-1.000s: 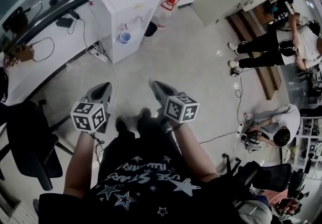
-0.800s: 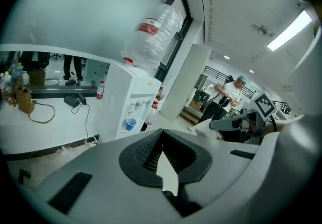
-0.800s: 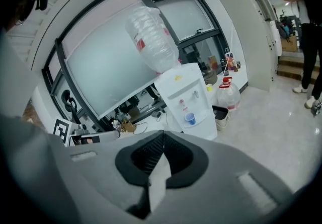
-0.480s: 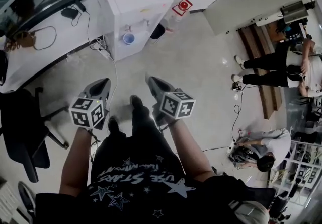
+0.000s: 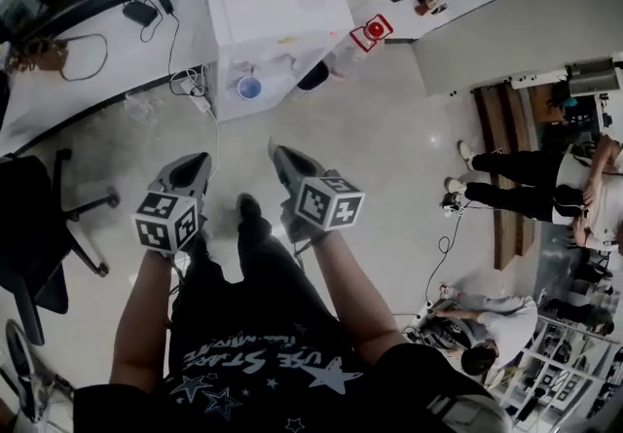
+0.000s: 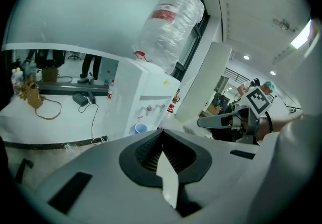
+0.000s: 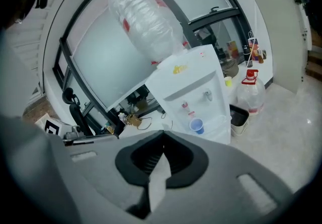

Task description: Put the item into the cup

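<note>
The left gripper (image 6: 161, 135) has its jaws pressed together with nothing between them. The right gripper (image 7: 162, 137) is the same: jaws closed, empty. In the head view both are held low in front of the person, the left gripper (image 5: 201, 161) and right gripper (image 5: 278, 151) side by side and apart, tips pointing forward.

Ahead of both sets of fingertips, well apart from them, a blue cup (image 7: 196, 126) stands in the dispensing niche of a white water dispenser (image 7: 193, 87), below its two taps. From the left gripper the cup (image 6: 141, 128) shows just above the closed jaw tips; from the head view the cup (image 5: 249, 88) lies beyond and between the two grippers. What is in it cannot be made out, and no item for it shows.

On top of the dispenser sits a large clear inverted bottle (image 7: 143, 16) with a red label; its fill level cannot be told.

To the right of the dispenser, on the floor (image 5: 389, 139), a dark bin (image 7: 237, 117) stands just beside it, and next to that a clear jug (image 7: 250, 94) with a red cap.
</note>
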Demonstrator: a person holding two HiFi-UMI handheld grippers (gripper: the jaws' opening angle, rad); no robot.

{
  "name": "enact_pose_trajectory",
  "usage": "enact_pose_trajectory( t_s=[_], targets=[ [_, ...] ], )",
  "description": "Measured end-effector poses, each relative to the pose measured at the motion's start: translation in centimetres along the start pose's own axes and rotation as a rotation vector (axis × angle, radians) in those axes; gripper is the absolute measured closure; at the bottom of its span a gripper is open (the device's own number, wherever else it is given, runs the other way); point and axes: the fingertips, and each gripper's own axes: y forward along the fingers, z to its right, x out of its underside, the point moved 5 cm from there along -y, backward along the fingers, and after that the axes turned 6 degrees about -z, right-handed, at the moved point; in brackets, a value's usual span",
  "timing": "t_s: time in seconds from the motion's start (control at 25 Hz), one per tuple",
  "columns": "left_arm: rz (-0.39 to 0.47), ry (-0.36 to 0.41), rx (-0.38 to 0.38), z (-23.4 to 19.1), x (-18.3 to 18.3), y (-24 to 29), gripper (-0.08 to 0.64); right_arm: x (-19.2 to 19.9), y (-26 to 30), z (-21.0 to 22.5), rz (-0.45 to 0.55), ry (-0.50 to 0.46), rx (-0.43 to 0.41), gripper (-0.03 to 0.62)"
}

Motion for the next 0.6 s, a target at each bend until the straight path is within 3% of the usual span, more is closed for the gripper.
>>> enact_pose_trajectory(
  t_s=[0.36, 0.6],
  targets=[
    [-0.001, -0.039, -0.057, -2.1, 1.2, 4.6, 0.552, -0.7, 5.4, 4.1, -0.039, 0.02, -0.021, 0.591],
    [0.019, -0.052, -0.078, -4.0, 1.3, 7.2, 0.552, -1.6, 8.8, 5.9, -0.046, -0.015, -0.028, 0.591]
  ],
)
